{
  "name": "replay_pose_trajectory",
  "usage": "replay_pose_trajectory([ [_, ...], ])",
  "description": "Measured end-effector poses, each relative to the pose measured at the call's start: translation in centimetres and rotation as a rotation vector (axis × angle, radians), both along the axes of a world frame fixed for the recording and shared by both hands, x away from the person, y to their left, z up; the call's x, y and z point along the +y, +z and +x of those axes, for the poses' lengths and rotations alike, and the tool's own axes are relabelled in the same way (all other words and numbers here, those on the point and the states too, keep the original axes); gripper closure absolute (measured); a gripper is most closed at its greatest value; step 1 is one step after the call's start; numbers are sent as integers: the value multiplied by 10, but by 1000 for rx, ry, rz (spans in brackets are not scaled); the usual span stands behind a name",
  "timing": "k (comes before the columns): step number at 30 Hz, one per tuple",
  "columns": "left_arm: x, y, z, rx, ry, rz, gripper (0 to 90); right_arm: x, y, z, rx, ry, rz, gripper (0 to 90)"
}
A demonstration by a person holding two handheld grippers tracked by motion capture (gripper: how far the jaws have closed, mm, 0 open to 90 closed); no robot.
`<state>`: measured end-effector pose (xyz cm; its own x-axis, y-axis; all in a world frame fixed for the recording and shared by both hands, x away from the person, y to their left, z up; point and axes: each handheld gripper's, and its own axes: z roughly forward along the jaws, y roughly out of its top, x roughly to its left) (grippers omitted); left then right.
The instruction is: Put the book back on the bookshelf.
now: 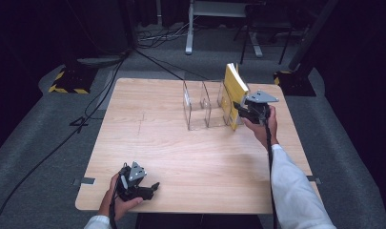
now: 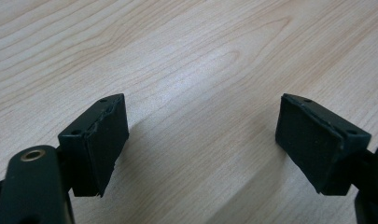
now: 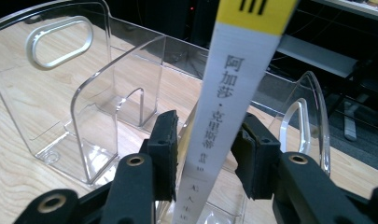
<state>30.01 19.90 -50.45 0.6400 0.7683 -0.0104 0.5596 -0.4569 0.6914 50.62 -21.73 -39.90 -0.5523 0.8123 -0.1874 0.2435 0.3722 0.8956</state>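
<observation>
The book (image 1: 235, 88) is thin and tall, with a yellow cover. In the right gripper view its spine (image 3: 228, 107) is white-grey with a column of dark printed characters, and a yellow band with black marks sits at the top. It stands tilted in the rightmost compartment of the clear rack (image 1: 205, 107), with its upper part leaning away from the rack's middle and rising above the rack walls.

The rack is transparent plastic with several upright dividers; in the right gripper view the dividers (image 3: 91, 116) have rounded tops and oval handle openings.

The right gripper (image 1: 243, 110) is just beside the rack's right end, at the lower part of the book. Its two black pads (image 3: 164, 149) stand on both sides of the spine, close to it; the right one seems to touch the book, while a thin gap remains at the left one, so I cannot tell if the book is really clamped.

The left gripper (image 1: 152, 187) rests low over the wooden worktop (image 1: 181, 157), well apart from the rack, near the front edge. Its jaws are wide apart, with bare wood between them.
</observation>
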Motion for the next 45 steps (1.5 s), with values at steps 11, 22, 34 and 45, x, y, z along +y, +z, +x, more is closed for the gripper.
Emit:
replay_pose_trajectory([
  [11,0,0,0,-1,1,0,177,-3,6,-8,26,18,-24,520],
  [22,0,0,-1,-3,7,1,177,-5,16,-21,66,68,-77,425],
  [34,0,0,0,-4,6,1,177,-12,12,-36,92,92,-124,368],
  [45,0,0,0,-3,7,1,177,-20,10,-46,115,109,-148,352],
])
